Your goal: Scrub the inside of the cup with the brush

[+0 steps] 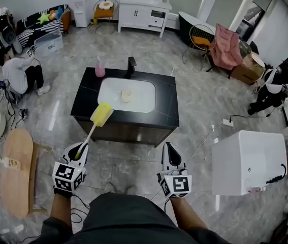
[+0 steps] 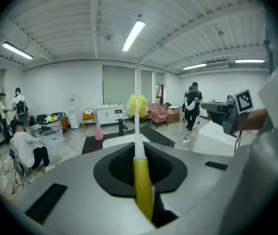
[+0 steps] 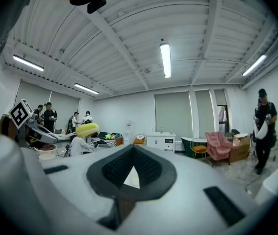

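Head view: left hand-held gripper clamps yellow brush.

the room is bright and evenly lit. long strip lights on the ceiling above the worktop give cool white light; in the right gripper view one strip glares, nearly blown out. the polished floor around the worktop carries a pale sheen, strongest left of the worktop. shadows are soft and faint. all three views bend strongly toward their rims, and both gripper views have black corners. close to the lens, the grey shells of the left tool and right tool and the brush are out of focus. figures far beyond the worktop look small and smeared.
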Action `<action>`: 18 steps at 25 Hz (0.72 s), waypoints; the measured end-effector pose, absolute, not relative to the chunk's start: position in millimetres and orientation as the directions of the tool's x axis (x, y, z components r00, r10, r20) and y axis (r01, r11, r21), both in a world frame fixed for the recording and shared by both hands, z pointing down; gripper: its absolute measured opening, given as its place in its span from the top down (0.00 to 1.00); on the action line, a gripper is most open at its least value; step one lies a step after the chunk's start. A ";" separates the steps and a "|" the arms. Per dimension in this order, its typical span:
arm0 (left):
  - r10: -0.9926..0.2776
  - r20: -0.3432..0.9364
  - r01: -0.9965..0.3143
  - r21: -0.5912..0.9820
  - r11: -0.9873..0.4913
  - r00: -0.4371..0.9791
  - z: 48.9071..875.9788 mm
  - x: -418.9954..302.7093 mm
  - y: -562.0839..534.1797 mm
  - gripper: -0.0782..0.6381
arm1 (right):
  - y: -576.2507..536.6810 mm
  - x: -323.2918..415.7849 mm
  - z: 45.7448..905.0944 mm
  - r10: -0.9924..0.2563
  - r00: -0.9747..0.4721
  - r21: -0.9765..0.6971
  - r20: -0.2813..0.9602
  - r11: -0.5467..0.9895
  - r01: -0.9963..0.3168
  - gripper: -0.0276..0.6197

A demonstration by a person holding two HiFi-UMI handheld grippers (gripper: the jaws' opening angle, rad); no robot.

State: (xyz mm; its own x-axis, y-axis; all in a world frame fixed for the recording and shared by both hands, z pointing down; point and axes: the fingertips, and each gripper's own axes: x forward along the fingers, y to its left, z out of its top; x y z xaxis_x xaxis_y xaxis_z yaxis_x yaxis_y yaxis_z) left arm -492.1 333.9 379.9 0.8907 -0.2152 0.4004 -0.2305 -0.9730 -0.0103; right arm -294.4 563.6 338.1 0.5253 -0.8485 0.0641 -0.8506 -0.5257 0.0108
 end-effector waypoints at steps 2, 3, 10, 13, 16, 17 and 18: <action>-0.227 0.398 -0.241 -0.015 -0.970 0.889 379.9 -488.1 336.3 0.85 | 565.7 -289.6 341.5 -0.856 0.513 0.017 0.068 -0.513 -0.858 0.95; -0.234 0.396 -0.248 -0.017 -0.969 0.888 379.8 -486.4 337.1 0.85 | 564.9 -286.5 343.2 -0.860 0.506 0.020 0.069 -0.506 -0.862 0.96; -0.242 0.403 -0.263 -0.005 -0.965 0.882 392.6 -470.2 322.9 0.85 | 542.4 -263.9 357.5 -0.873 0.480 0.013 0.085 -0.480 -0.877 0.95; -0.242 0.399 -0.264 0.001 -0.965 0.885 399.4 -451.8 299.1 0.85 | 523.7 -242.9 362.1 -0.867 0.491 0.017 0.086 -0.491 -0.871 0.95; -0.231 0.401 -0.258 0.013 -0.966 0.887 404.5 -428.6 272.3 0.85 | 501.1 -222.9 365.6 -0.860 0.500 0.024 0.102 -0.500 -0.866 0.95; -0.227 0.405 -0.254 0.015 -0.967 0.886 406.8 -421.5 262.3 0.85 | 491.9 -217.6 366.9 -0.859 0.500 0.026 0.108 -0.500 -0.865 0.95; -0.222 0.410 -0.250 0.016 -0.968 0.885 409.3 -414.5 252.1 0.85 | 482.1 -212.6 367.8 -0.859 0.499 0.027 0.113 -0.499 -0.866 0.95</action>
State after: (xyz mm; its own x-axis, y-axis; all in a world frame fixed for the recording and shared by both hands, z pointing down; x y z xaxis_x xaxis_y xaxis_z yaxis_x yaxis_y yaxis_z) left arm -414.5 252.1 409.3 0.8847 -0.2220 0.4100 -0.2504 -0.9680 0.0162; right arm -212.6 482.1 367.8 0.4990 -0.8592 0.1127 -0.8660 -0.4994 0.0272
